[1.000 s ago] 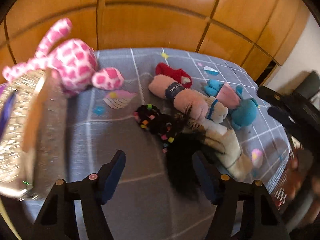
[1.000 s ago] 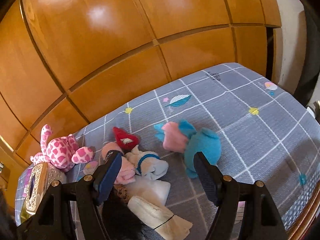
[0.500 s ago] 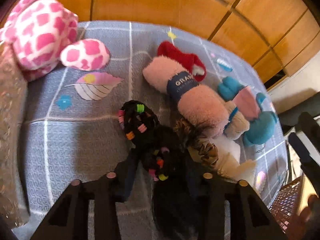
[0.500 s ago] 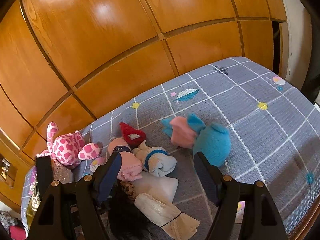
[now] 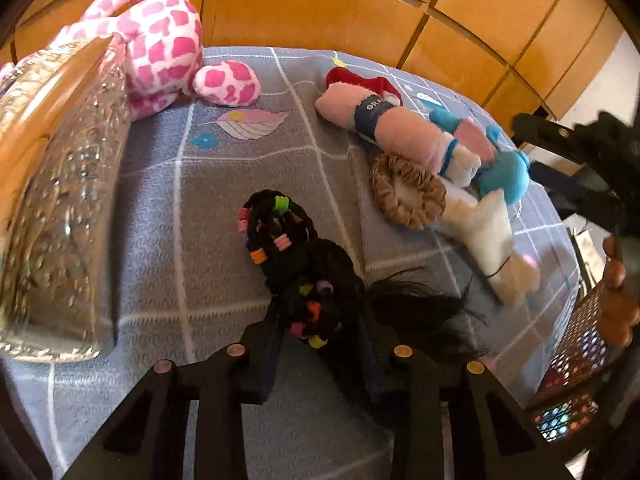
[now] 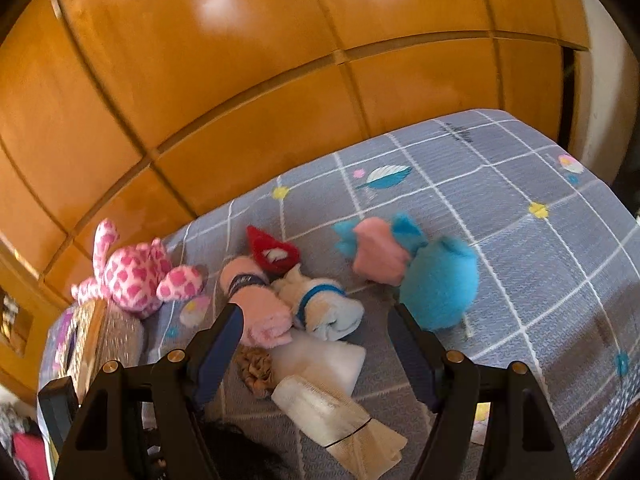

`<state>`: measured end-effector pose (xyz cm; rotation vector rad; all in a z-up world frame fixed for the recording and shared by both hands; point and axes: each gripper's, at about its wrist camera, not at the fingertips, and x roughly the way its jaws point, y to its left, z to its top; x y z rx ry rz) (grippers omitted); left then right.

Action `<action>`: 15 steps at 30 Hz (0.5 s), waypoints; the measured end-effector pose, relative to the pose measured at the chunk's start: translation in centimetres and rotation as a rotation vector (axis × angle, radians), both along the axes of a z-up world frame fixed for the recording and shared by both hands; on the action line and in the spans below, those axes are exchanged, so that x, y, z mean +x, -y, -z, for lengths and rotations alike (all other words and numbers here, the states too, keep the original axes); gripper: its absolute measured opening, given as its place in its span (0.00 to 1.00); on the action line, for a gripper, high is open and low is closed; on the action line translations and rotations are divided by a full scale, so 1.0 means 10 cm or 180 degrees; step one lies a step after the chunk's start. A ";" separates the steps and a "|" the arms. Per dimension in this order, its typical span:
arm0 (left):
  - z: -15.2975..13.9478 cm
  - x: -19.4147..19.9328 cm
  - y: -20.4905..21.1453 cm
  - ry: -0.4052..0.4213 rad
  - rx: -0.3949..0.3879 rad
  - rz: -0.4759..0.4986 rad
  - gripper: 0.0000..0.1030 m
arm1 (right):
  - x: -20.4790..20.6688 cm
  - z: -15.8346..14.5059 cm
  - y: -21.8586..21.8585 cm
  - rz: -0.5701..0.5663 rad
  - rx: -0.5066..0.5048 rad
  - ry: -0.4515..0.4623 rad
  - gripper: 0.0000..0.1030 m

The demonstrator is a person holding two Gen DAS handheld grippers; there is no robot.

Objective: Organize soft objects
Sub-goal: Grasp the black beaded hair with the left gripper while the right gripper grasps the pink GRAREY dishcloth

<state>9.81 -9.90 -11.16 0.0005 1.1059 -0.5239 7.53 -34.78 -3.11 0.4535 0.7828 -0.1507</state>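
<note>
- Left gripper (image 5: 320, 332) has just been closing, now pinching the black beaded plush (image 5: 296, 264).
- Right gripper (image 6: 316, 344) spread, empty.
- Other soft toys (image 6: 400, 268) remain unsorted on bed (image 6: 540, 272).

Warm, bright daylight fills both views. Glare patches sit high on the glossy wooden wardrobe doors (image 6: 224, 12). Fisheye bending curves the panel lines and darkens the corners. The blue plush toy (image 6: 440, 284) and the glittery box (image 5: 60, 208) are smeared by motion blur. Soft shadows lie on the bedspread (image 5: 168, 208).
</note>
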 end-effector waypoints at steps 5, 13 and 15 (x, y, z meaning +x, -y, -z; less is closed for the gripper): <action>0.03 -0.01 -0.02 0.0027 0.0014 -0.0008 0.33 | 0.23 0.08 -0.32 -0.0570 -0.0146 -0.0262 0.68; 0.08 -0.07 -0.04 0.0078 -0.0055 -0.0011 0.32 | 0.92 0.19 -0.67 -0.1166 -0.0706 -0.0659 0.68; 0.09 -0.09 -0.05 0.0101 -0.0049 -0.0011 0.32 | 1.10 0.27 -0.73 -0.1268 -0.0862 -0.0825 0.68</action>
